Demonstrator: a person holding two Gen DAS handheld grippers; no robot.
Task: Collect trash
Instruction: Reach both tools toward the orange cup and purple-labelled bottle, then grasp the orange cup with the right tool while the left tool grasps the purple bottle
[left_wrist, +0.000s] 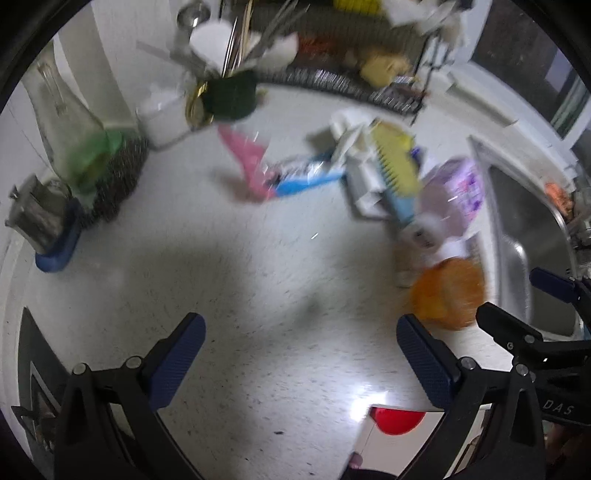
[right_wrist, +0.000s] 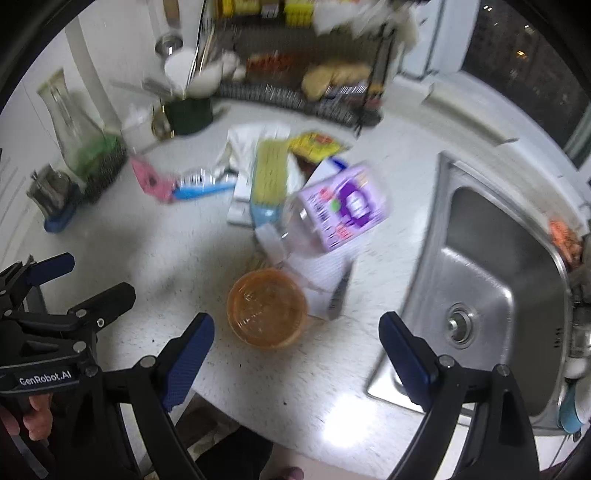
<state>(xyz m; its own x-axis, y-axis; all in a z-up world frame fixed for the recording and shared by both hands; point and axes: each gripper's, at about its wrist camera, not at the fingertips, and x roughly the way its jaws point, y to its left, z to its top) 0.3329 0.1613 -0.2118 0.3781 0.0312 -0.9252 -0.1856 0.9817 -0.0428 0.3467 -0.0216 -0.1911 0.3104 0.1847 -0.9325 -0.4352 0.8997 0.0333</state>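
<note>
Trash lies scattered on a white speckled counter (right_wrist: 155, 251). An orange plastic bowl (right_wrist: 266, 308) sits just ahead of my right gripper (right_wrist: 296, 334), which is open and empty above the counter's near edge. Behind the bowl lie a clear bottle with a purple label (right_wrist: 343, 208), a yellow-and-blue packet (right_wrist: 269, 181), white boxes (right_wrist: 321, 273), a pink wrapper (right_wrist: 149, 179) and a blue-and-silver wrapper (right_wrist: 203, 184). My left gripper (left_wrist: 301, 341) is open and empty over bare counter; the bowl (left_wrist: 448, 291) is to its right, the pink wrapper (left_wrist: 249, 166) farther ahead.
A steel sink (right_wrist: 491, 295) is set into the counter at the right. A dish rack (right_wrist: 303, 70) with food items stands at the back. A dark green utensil holder (right_wrist: 190, 114), a glass vase (right_wrist: 68, 114) and a steel scourer (right_wrist: 105, 168) stand at the back left.
</note>
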